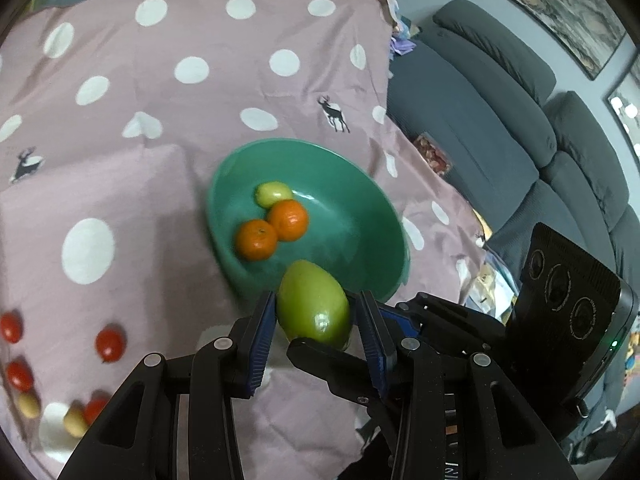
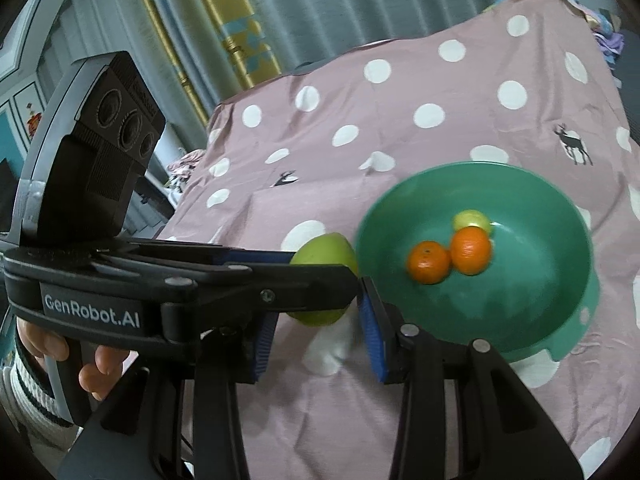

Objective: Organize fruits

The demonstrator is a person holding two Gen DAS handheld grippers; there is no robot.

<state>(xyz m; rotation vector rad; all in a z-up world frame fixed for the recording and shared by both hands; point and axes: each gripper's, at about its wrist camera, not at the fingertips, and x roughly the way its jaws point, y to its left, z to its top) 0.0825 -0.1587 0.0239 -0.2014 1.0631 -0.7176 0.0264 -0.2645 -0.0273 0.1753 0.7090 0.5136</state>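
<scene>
A green mango (image 1: 312, 304) (image 2: 324, 252) hangs upright just outside the rim of a green bowl (image 1: 352, 208) (image 2: 540, 248). My left gripper (image 1: 318, 298) (image 2: 324, 270) is shut on it, blue pads pressing both sides. My right gripper (image 2: 318, 304) reaches in crosswise and is shut on the same mango. One of its fingers (image 1: 320, 354) passes under the fruit, and the left finger hides one pad's contact. In the bowl lie two oranges (image 1: 256, 240) (image 2: 428, 262) and a small yellow-green fruit (image 1: 272, 194) (image 2: 472, 220).
A pink polka-dot cloth (image 1: 180, 120) covers the table. Red cherry tomatoes (image 1: 109, 344) and small yellow fruits (image 1: 75, 422) lie at its near left. A grey sofa (image 1: 500, 140) stands beyond the right edge. A hand (image 2: 100, 364) holds the left gripper's handle.
</scene>
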